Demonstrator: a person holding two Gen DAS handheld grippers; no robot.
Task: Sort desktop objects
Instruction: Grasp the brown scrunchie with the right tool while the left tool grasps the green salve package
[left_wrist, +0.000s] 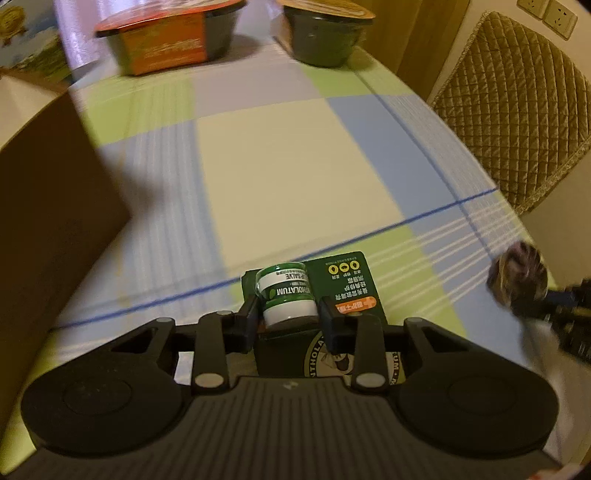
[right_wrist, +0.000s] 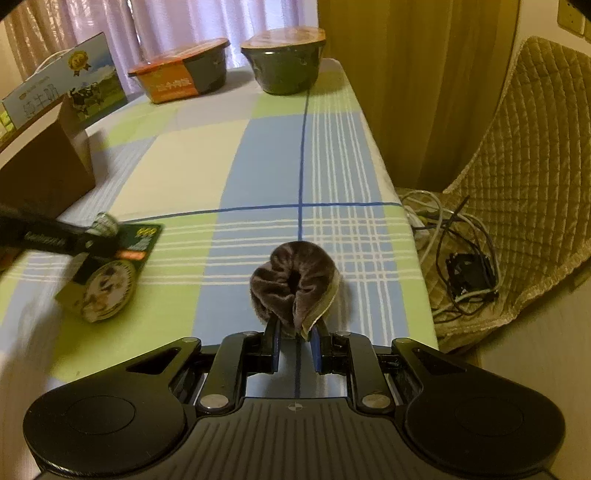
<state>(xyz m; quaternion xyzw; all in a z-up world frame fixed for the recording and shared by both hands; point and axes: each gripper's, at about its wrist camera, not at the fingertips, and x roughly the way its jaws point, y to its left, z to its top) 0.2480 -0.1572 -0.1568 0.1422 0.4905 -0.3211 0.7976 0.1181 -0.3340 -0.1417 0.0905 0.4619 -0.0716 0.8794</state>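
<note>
The tablecloth is a plaid of pale blue, lime green, cream and lavender-grey squares, crossed by thin dark blue lines and bands of white stripes. The Mentholatum jar is green and white with green lettering; the card under it is dark green with yellow icons and an orange label. The scrunchie is greyish-brown velvet with a beige edge. One instant-meal bowl is dark grey with an orange sleeve; the other bowl is dark green-grey. The chair cover is olive-tan, quilted in diamonds.
</note>
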